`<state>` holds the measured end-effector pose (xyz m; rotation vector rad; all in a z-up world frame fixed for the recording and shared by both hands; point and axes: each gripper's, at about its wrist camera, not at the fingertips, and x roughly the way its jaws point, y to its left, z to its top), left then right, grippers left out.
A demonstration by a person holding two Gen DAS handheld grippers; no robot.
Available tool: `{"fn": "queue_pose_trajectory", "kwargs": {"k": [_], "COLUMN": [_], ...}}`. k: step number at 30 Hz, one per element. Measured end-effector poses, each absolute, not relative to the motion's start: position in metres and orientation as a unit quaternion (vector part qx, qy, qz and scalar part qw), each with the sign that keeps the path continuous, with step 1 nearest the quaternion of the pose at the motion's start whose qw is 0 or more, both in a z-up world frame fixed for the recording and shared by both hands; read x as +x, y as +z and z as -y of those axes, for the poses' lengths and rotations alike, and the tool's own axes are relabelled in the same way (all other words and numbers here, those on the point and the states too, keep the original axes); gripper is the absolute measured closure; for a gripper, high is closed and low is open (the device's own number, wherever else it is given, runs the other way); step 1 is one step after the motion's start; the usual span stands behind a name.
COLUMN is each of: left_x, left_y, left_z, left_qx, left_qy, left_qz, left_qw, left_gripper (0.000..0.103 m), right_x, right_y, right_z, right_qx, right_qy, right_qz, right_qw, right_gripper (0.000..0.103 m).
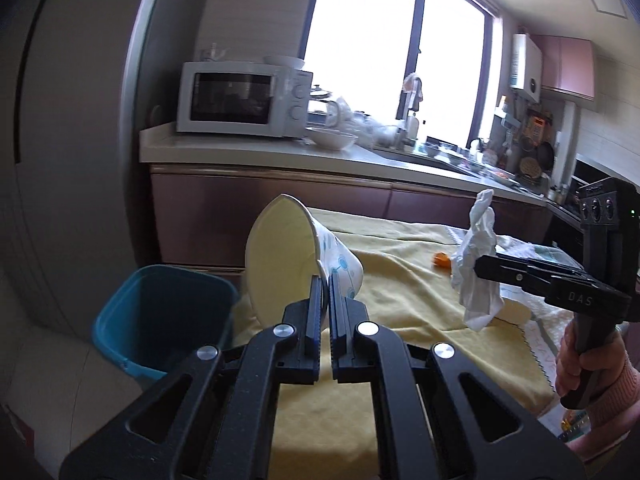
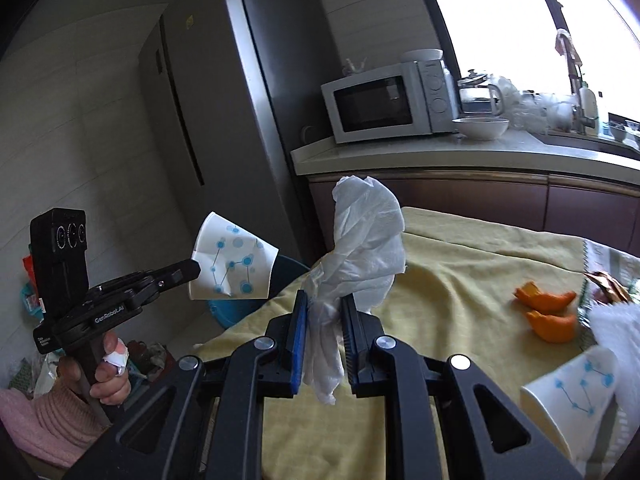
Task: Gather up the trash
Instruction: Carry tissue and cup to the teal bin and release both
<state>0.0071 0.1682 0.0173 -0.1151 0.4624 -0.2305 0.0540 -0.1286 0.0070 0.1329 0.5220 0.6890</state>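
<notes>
Kitchen counters and a white microwave oven (image 1: 244, 98) stand behind a yellow-clothed table (image 1: 400, 280). From the left wrist, the left gripper (image 1: 325, 286) pinches the wall of a white paper cup with blue dots (image 1: 296, 256), held above the table's edge beside a teal plastic bin (image 1: 160, 316). From the right wrist, the right gripper (image 2: 325, 312) clamps a crumpled white tissue (image 2: 360, 256) over the same table; orange peels (image 2: 548, 312) lie on the cloth.

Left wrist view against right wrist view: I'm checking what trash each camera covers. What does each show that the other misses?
Only the left wrist view shows the full open top of the blue bin. Only the right wrist view shows the orange peels and a second paper cup lying on the yellow cloth. Both show the left gripper clamping a paper cup and the right gripper clamping a white tissue.
</notes>
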Motion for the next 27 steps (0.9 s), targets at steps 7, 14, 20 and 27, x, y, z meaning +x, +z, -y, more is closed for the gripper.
{"fn": "queue_pose_trajectory", "kwargs": {"k": [7, 14, 20, 27], "left_x": [0.051, 0.087, 0.108, 0.129], "left_y": [-0.004, -0.038, -0.065, -0.089], "left_z": [-0.249, -0.283, -0.3, -0.312], "left_qx": [-0.059, -0.06, -0.076, -0.091], "left_qy": [-0.006, 0.031, 0.031, 0.032], "left_qz": [-0.265, -0.306, -0.338, -0.375], "left_qw": [0.962, 0.95, 0.938, 0.922], "left_gripper": [0.099, 0.099, 0.099, 0.099], "right_x": [0.108, 0.151, 0.174, 0.195], "right_y": [0.013, 0.006, -0.014, -0.042], "right_z": [0.039, -0.035, -0.083, -0.122], "right_qx": [0.045, 0.04, 0.034, 0.018], "right_qy": [0.411, 0.441, 0.445, 0.435], "right_qz": [-0.274, -0.313, -0.362, -0.416], "right_qw": [0.868, 0.84, 0.819, 0.799], "right_gripper": [0.087, 0.085, 0.084, 0.079]}}
